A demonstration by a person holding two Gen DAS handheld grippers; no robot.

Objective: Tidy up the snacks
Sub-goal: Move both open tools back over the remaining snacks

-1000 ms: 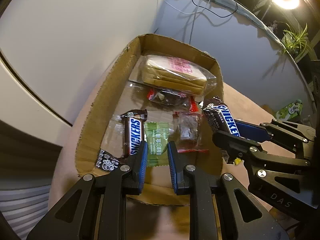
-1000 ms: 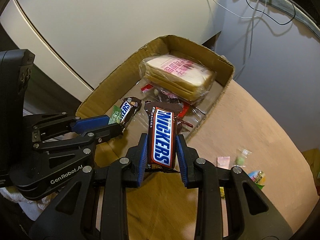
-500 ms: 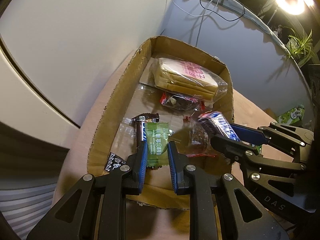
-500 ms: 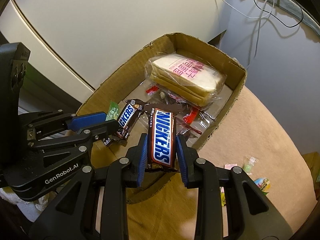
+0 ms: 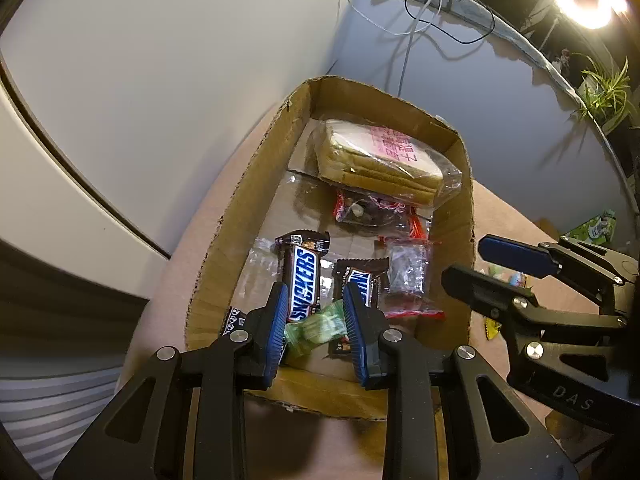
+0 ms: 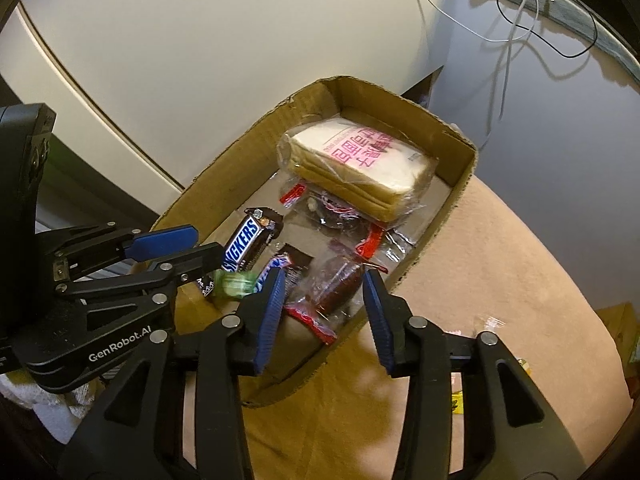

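Note:
A cardboard box point(image 5: 452, 224) holds a bagged loaf of sliced bread point(image 5: 380, 160), a Snickers bar point(image 5: 303, 280), a second Snickers bar point(image 5: 360, 280), red-edged clear packets point(image 5: 408, 276) and a small green candy packet point(image 5: 316, 328). My left gripper point(image 5: 316, 320) is open over the box's near end; the blurred green packet lies loose between its fingers. My right gripper point(image 6: 324, 300) is open and empty over the box's right side, above a dark red packet point(image 6: 336, 284). The second bar point(image 6: 276, 268) lies by its left finger.
The box point(image 6: 460, 200) stands on a tan cloth surface point(image 6: 480, 280) against a white wall. Small loose wrapped candies point(image 5: 512, 280) lie on the cloth right of the box. Cables, a ring light and a plant are at the back right.
My right gripper opened and the Snickers bar dropped into the box. My left gripper opened and released the green packet, which is tipping. Both grippers drew back slightly.

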